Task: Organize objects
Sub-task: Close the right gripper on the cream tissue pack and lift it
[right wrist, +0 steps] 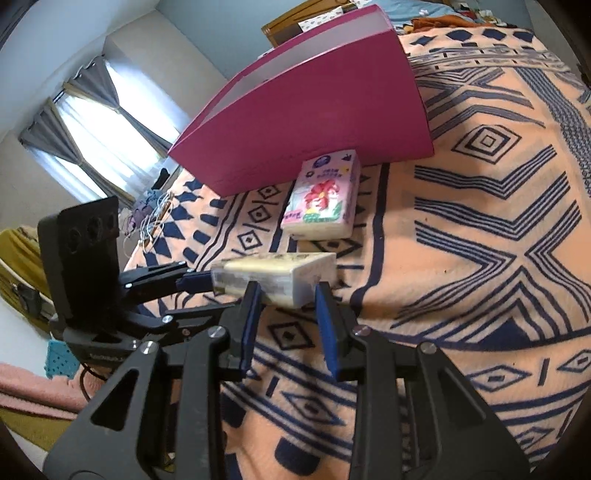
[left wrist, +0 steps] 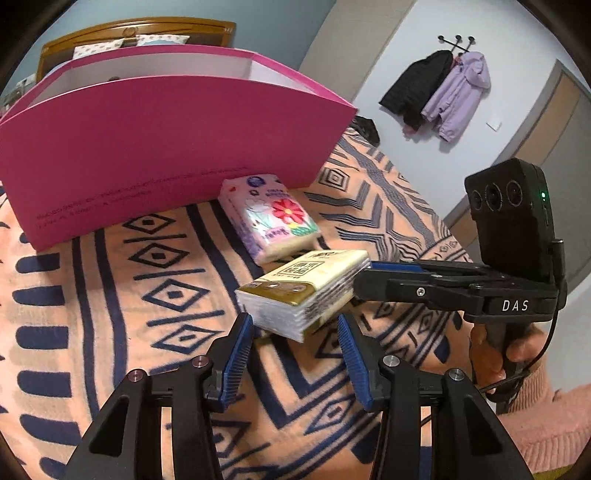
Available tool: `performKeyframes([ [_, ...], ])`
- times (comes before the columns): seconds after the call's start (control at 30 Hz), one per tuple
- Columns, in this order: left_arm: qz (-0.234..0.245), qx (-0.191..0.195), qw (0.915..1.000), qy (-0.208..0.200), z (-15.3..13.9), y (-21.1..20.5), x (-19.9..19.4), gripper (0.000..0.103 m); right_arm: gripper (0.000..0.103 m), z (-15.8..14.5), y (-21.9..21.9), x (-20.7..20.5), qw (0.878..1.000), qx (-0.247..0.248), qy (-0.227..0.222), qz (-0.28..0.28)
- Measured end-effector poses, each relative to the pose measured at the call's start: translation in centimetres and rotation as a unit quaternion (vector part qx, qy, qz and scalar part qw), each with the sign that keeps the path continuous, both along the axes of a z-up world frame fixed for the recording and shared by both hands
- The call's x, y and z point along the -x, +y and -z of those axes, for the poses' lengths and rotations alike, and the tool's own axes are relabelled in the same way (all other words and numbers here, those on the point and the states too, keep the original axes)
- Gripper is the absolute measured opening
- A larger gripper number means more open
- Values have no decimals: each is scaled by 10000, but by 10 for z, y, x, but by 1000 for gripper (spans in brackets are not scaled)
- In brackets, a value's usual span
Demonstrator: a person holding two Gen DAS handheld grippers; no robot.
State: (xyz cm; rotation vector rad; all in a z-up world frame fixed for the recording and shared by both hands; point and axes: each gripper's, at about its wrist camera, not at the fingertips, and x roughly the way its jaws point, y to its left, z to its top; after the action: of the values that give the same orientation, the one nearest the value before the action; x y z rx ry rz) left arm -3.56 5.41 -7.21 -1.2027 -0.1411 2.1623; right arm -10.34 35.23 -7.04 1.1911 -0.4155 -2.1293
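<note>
A yellow-and-gold tissue pack (left wrist: 299, 284) (right wrist: 273, 271) hangs just above the patterned blanket (left wrist: 129, 295) (right wrist: 480, 221). My left gripper (left wrist: 295, 325) is shut on its near corner, a blue pad against each side. My right gripper (right wrist: 286, 295) is shut on the pack's other end; in the left wrist view the right gripper (left wrist: 364, 275) reaches in from the right. The left gripper (right wrist: 195, 282) comes in from the left in the right wrist view. A floral pink tissue pack (left wrist: 269, 218) (right wrist: 321, 199) lies beyond, against the open pink box (left wrist: 166, 147) (right wrist: 314, 122).
The blanket covers a bed with a wooden headboard (left wrist: 136, 33) behind the box. Coats (left wrist: 443, 96) hang on wall hooks at the right, beside a door (left wrist: 554, 122). A curtained window (right wrist: 92, 129) is at the left. A person's hand (left wrist: 517, 350) holds the right gripper's handle.
</note>
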Motion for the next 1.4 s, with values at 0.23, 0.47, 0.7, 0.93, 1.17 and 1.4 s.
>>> performKeyframes([
  [0.23, 10, -7, 10000, -65, 5, -3, -2, 48, 34, 8, 1, 1, 9996, -250, -67, -81],
  [0.47, -8, -50, 10000, -60, 3, 0, -1, 48, 40, -1, 13, -1, 9998, -172, 116, 6],
  [0.7, -73, -87, 9998, -184, 7, -2, 1, 42, 41, 1, -3, 10, 9999, -113, 69, -41],
  [0.93, -57, -95, 9998, -176, 7, 0, -1, 38, 40, 6, -11, 14, 9998, -142, 43, -120],
  [1.17, -7, -133, 9999, -78, 1, 0, -5, 37, 40, 3, -7, 3, 9998, -95, 145, -100],
  [1.4, 69, -95, 9998, 158, -14, 4, -11, 37, 40, -7, -5, -3, 9994, -104, 331, -46],
])
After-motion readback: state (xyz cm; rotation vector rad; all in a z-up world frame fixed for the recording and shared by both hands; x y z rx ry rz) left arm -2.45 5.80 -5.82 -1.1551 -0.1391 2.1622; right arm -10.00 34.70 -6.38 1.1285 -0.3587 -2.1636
